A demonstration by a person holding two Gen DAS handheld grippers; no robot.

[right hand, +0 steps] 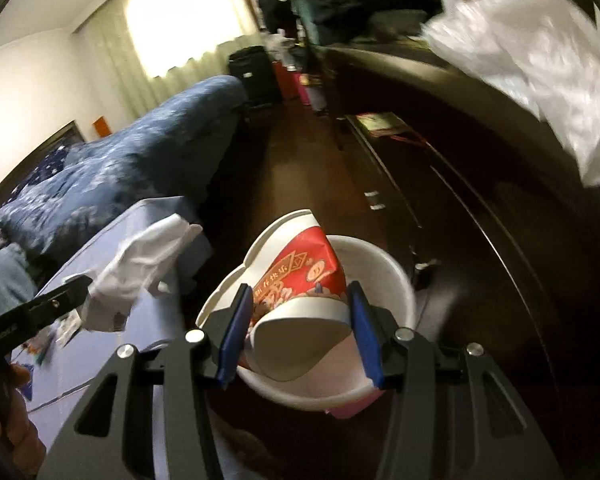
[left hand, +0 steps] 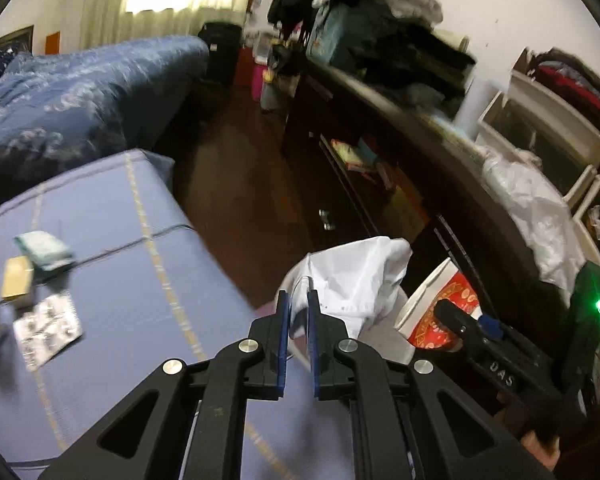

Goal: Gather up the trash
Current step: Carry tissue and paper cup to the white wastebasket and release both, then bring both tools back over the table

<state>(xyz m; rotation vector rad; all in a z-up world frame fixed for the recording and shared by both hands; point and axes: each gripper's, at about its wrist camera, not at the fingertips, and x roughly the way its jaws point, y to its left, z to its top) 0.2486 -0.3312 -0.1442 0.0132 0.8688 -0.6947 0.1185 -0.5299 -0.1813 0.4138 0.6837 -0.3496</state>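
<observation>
Right gripper (right hand: 300, 320) is clamped on a squashed red-and-white paper container (right hand: 300, 276), holding it over the white trash bin (right hand: 384, 276); the crushed end sits inside the rim. Left gripper (left hand: 299, 308) has its blue pads (left hand: 283, 320) pinched nearly together on a crumpled white tissue (left hand: 352, 276), up in the air beside the bin. Back on the purple bedsheet (left hand: 120, 280) there's a blister pack (left hand: 46, 328), a small tan box (left hand: 17, 280) and a teal packet (left hand: 42, 248).
</observation>
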